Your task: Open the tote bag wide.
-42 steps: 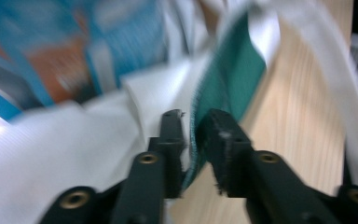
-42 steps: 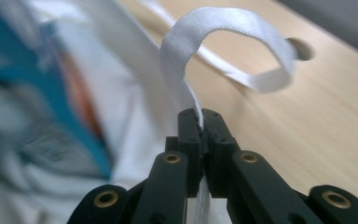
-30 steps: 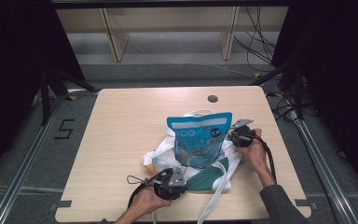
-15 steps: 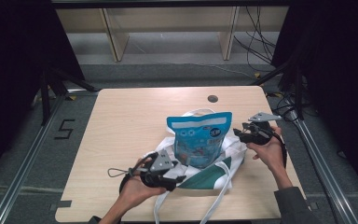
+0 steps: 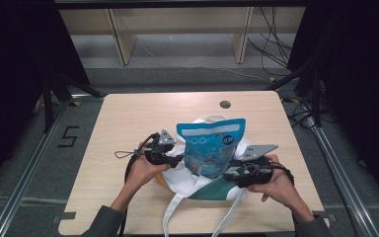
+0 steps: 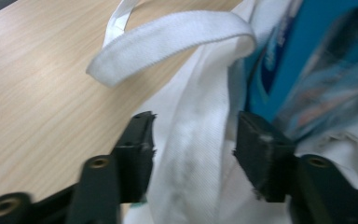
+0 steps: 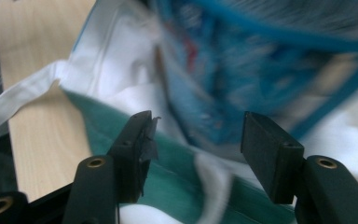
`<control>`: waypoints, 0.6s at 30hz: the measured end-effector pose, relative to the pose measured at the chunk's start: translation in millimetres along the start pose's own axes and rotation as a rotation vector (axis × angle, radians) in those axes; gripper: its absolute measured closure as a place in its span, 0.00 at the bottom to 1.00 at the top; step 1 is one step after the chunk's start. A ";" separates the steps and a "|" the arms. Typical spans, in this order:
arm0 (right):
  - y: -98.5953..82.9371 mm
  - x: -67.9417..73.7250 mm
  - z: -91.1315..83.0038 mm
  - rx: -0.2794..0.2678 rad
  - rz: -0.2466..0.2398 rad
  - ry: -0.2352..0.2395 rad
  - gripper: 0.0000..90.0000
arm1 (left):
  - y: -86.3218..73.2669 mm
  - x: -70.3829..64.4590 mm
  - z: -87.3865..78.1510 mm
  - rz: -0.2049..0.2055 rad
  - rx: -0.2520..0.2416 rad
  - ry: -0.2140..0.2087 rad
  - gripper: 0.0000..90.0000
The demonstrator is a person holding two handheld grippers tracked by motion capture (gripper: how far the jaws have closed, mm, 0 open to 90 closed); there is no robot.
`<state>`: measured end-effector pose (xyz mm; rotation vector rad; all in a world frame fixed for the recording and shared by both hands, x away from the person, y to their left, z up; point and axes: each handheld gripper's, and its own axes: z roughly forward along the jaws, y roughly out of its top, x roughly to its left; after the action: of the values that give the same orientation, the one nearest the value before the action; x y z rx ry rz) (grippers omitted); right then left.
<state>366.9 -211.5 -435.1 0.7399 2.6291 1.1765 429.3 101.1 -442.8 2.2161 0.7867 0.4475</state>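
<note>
Left gripper at L edge of white tote bag, jaws wide apart w/ a fold of white cloth standing btwn them, not pinched; gaps visible both sides. White strap loop just beyond jaw tips, over bare table. Blue snack pouch upright past the R jaw, close behind the cloth. Right gripper at bag's other side, jaws also spread wide, holding nothing. Green panel of bag under & btwn jaws, blurred pouch face right ahead, blocking anything beyond. White handle strap off past L jaw. Round dark hole in table well beyond pouch.
</note>
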 end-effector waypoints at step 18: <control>-27.5 19.9 -14.2 0.155 -0.161 -0.005 0.94 | -5.6 54.4 48.5 -0.227 0.000 -0.059 0.91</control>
<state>334.6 -226.3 -444.8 0.5424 2.7395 0.9354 493.4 114.4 -475.4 2.0990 0.9925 0.2695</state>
